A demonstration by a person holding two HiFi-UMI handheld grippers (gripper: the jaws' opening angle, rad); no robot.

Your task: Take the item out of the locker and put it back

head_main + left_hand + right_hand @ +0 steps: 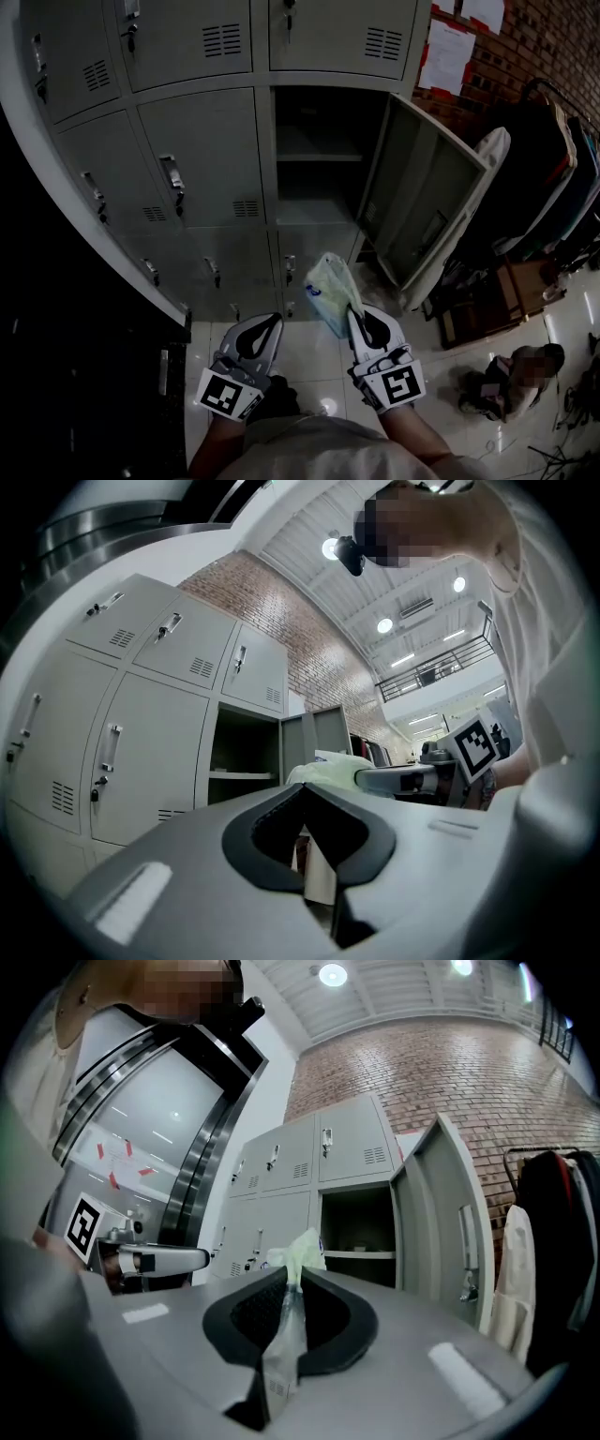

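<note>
One bag (pixel 328 286) clamped in the right hand-held gripper (pixel 357 316), left hand-held gripper (pixel 272 323) closed and empty, should next go back into the locker (pixel 314 202) at twelve o'clock.

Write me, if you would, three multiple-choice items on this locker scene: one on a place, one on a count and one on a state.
1. Where is the plastic bag?
A. on a locker shelf
B. in the right hand-held gripper
C. on the floor

2. How many locker doors stand open?
A. one
B. two
C. three

3. How do the jaws of the left hand-held gripper stand?
A. wide apart
B. closed on the bag
C. closed on nothing

Answers:
1 B, the bag's edge is pinched between that gripper's jaws.
2 A, only one locker door is swung out.
3 C, the left gripper view shows its tips meeting with nothing between them.
</note>
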